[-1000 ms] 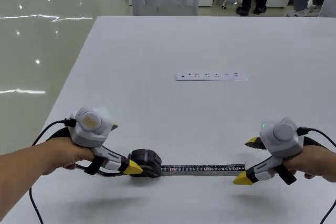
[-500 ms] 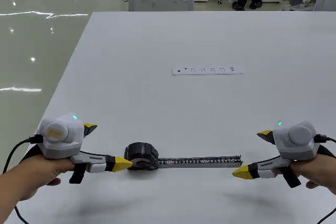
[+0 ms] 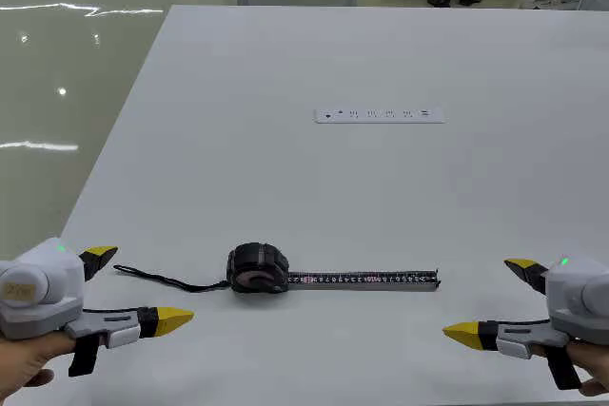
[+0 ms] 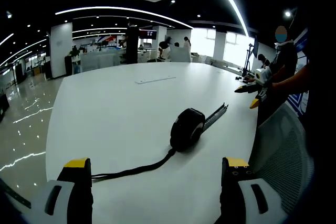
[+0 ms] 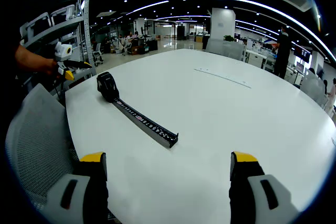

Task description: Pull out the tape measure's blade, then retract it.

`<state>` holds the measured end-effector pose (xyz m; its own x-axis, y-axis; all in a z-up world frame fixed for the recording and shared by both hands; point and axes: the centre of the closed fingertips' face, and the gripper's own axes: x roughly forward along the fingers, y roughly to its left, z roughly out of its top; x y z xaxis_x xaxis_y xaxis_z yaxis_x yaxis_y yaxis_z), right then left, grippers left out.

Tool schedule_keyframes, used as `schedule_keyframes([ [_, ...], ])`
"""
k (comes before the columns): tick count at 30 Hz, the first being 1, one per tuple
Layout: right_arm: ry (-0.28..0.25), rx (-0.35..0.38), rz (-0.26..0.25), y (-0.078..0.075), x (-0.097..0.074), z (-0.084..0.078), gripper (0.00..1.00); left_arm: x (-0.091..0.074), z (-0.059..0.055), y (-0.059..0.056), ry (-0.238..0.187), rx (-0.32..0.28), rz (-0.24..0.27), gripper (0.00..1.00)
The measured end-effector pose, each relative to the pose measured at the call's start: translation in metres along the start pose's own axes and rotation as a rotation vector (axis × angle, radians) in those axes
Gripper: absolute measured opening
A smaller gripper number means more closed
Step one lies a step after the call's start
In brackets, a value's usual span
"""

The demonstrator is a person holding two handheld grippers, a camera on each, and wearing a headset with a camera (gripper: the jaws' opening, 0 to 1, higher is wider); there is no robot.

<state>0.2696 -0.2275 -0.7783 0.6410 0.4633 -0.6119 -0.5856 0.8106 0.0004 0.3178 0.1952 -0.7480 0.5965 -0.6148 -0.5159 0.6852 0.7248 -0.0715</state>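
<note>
Compared with a second ago, both claws are off the tape measure (image 3: 257,268): the left claw (image 3: 143,284) is no longer against its left side and the right claw (image 3: 487,298) is no longer at the tip of the blade (image 3: 362,280). Each claw now hangs low near its own edge of the table (image 3: 285,64), well apart from the tape measure, jaws spread and nothing between them. The tape measure rests on the table between the two claws, blade drawn out to the right and lying flat, a dark strap (image 3: 162,280) trailing off to the left. A power strip (image 3: 379,115) lies farther back

By my reading the pull-out is done and the retract is not yet done, since the blade is out at much the same length as before

Whether a lock holds the blade out is too small to tell; no button is clear on the tape measure in any view, and the hook at the blade tip is only a dark speck
</note>
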Motion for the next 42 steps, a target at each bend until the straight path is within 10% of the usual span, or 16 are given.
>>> schedule_keyframes([
  [8, -0.040, 0.009, -0.033, 0.002, -0.016, -0.001, 1.00, -0.014, -0.003, -0.004, -0.018, -0.003, 0.022, 1.00],
  [12, -0.050, 0.012, -0.049, 0.014, -0.039, -0.017, 1.00, -0.029, -0.028, -0.014, 0.003, -0.062, 0.033, 1.00],
  [16, -0.069, 0.039, -0.072, 0.019, -0.052, -0.020, 1.00, -0.039, -0.029, -0.015, -0.017, -0.078, 0.048, 1.00],
  [42, -0.045, 0.044, -0.042, 0.023, -0.047, -0.022, 1.00, -0.032, -0.028, -0.011, -0.011, -0.056, 0.059, 1.00],
])
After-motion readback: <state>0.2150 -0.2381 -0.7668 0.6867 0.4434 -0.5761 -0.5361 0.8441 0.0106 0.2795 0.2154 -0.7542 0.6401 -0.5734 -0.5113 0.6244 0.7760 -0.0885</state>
